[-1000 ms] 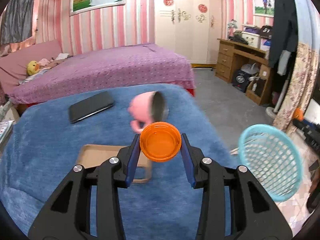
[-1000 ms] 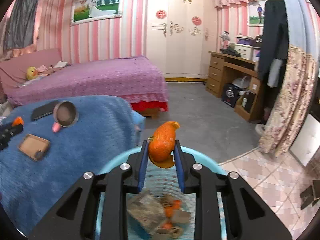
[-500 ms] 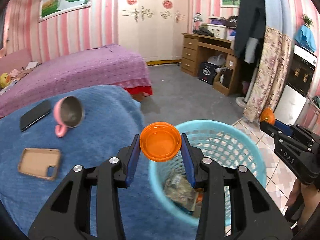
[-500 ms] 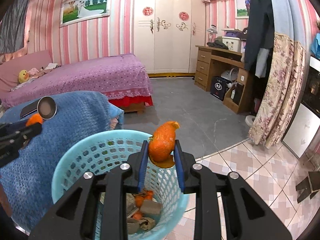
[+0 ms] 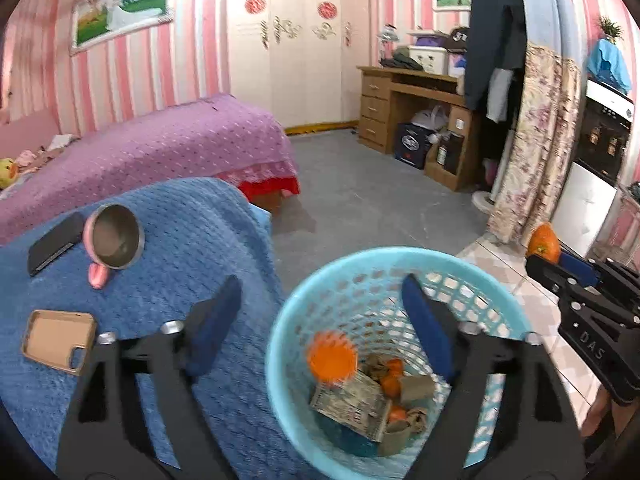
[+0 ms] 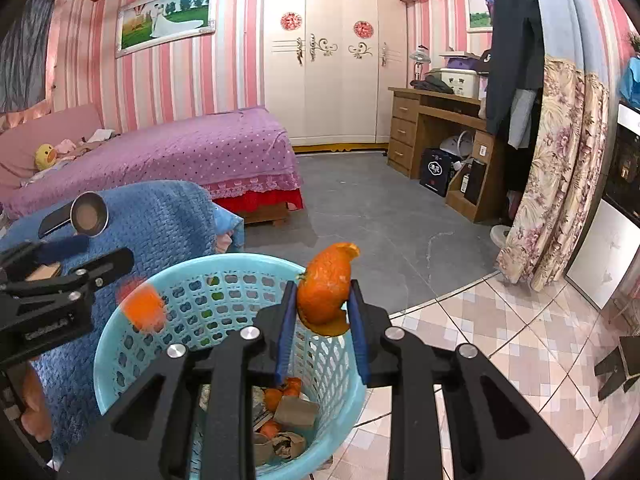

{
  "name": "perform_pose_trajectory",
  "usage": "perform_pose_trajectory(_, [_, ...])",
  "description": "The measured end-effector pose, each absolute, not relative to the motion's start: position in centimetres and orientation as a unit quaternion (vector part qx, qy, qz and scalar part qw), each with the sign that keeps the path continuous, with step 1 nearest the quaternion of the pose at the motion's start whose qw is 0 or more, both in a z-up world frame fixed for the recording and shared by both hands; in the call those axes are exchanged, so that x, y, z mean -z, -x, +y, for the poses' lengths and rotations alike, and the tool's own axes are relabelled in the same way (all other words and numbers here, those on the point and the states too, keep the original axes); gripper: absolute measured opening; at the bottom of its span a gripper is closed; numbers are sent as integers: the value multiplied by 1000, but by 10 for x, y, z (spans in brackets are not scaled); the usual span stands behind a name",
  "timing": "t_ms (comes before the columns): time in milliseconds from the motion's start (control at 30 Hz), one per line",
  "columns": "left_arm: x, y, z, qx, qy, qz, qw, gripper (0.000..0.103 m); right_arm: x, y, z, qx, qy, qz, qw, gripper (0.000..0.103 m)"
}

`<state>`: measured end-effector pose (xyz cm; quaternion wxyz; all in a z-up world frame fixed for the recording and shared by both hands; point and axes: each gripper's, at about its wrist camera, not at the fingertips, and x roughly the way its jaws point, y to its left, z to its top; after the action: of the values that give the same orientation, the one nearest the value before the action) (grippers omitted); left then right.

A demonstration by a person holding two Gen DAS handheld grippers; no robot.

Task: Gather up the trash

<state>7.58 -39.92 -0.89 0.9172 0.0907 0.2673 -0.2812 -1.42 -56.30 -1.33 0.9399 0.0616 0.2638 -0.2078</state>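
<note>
The left gripper (image 5: 320, 312) hangs over the near-left rim of the light blue mesh basket (image 5: 296, 320), and its jaws have just been opening: they stand spread wide with nothing between them. The orange cap (image 5: 332, 356) is free of the blue pads (image 5: 216, 320); in the left wrist view it shows inside the basket above the crumpled paper and cardboard scraps (image 5: 352, 404), and in the right wrist view it appears as an orange blur (image 6: 144, 308) at the basket's left rim, so it is in the air.

The right gripper (image 6: 322, 308) is pinched on a curled piece of orange peel (image 6: 326, 288), held between its two blue pads above the right side of the basket. From the left wrist view the same gripper shows at the right edge (image 5: 560, 268), peel at its tip, out over the tiled floor (image 6: 480, 320) just beside the basket.

The basket already holds more bits of orange peel (image 5: 390, 380) among the paper. It stands on the floor against the near right edge of the counter, which is covered with a blue knitted cloth (image 5: 180, 248). On that cloth lie a pink metal-lined mug (image 5: 114, 242) tipped on its side, a black phone (image 5: 54, 242) to its left, and a tan phone case (image 5: 58, 340) nearer. A bed with a purple spread (image 6: 180, 156) stands farther back
</note>
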Motion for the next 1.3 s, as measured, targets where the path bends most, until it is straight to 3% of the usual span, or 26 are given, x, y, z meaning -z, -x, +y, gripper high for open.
perform_pose_trajectory(233, [1,-93,-364,244,-82,260,931,93,18,8,-559,200,-66,263,941,26])
perform_pose_trajectory(500, [0,-101,-323,203,-79,261,941,95,20,-8,-538,192,-54,255,946,28])
perform_pose_trajectory(533, [-2,-100,-316,200,-78,260,941,95,21,-10,-538,194,-52,256,945,31])
perform_pose_trajectory(600, [-5,-99,-306,197,-76,257,943,95,23,-12,-533,202,-50,255,944,59])
perform_pose_trajectory(667, [-9,-97,-294,192,-73,252,946,96,21,-12,-531,210,-53,247,945,72])
perform_pose_trajectory(733, [-16,-93,-280,188,-68,245,949,97,16,-9,-530,214,-64,239,945,73])
perform_pose_trajectory(867, [-27,-84,-254,183,-56,234,953,97,-1,-1,-528,222,-84,212,948,93])
perform_pose_trajectory(967, [-36,-78,-230,177,-44,227,957,97,-13,4,-523,227,-93,199,949,98])
perform_pose_trajectory(1300, [-45,-68,-159,161,-21,230,959,97,-52,11,-473,211,-100,192,953,98])
